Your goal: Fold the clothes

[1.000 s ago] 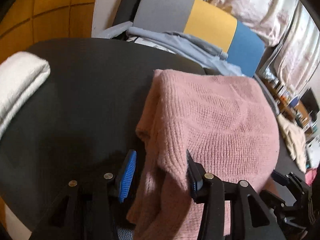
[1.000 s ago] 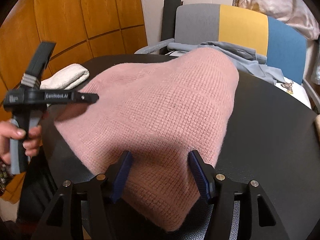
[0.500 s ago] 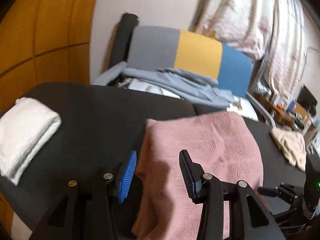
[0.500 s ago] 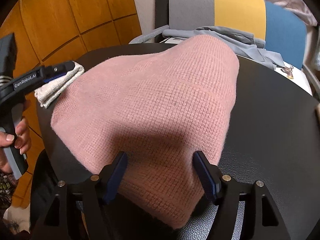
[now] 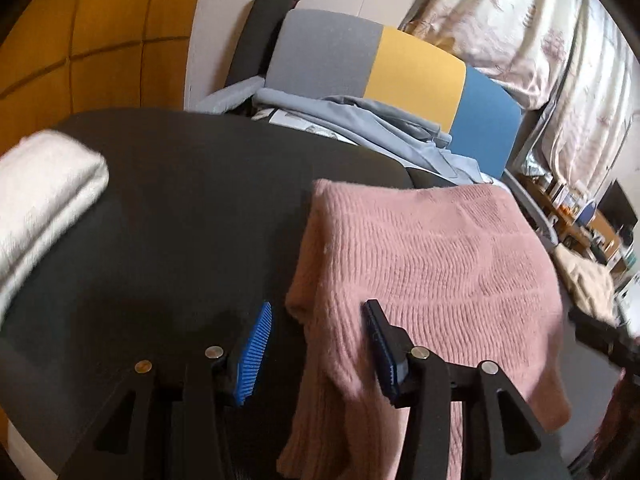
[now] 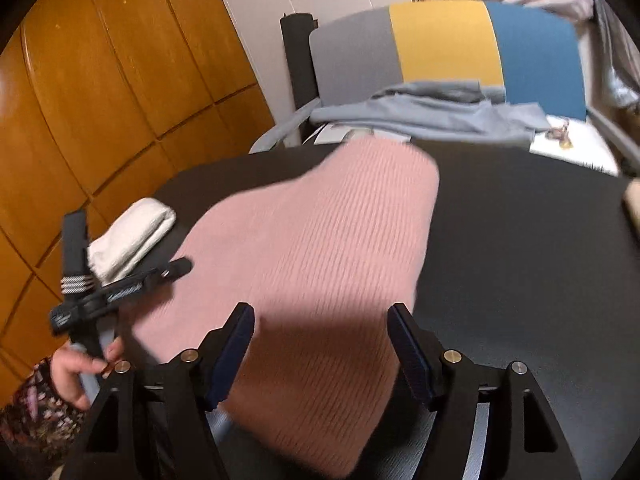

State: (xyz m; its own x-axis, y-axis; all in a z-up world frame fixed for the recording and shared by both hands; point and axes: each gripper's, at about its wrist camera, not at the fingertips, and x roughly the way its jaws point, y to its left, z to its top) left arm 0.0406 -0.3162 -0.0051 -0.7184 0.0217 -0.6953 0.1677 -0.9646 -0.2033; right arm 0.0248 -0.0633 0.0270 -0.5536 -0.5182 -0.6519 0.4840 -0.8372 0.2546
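Since a second ago your left claw [image 5: 316,344] has drawn back from the sweater [image 5: 432,280]: the knit edge that sat between its pads then now lies slack on the worktop [image 5: 180,220], and both claws have lifted slightly. From left to right: a folded white cloth [image 5: 44,200] rests at the worktop's left edge, well apart from the sweater. Your left claw is spread wide with nothing gripped; the pink sweater's doubled left edge lies just ahead of it and partly between its pads. The sweater lies folded over on the worktop, its near end spilling over the front edge, which likely needs one more fold. Your right claw [image 6: 324,348] also gapes wide, hovering over the sweater's near right part, gripping nothing. Beyond stands a chair [image 6: 440,48] draped with grey clothing [image 6: 424,116].
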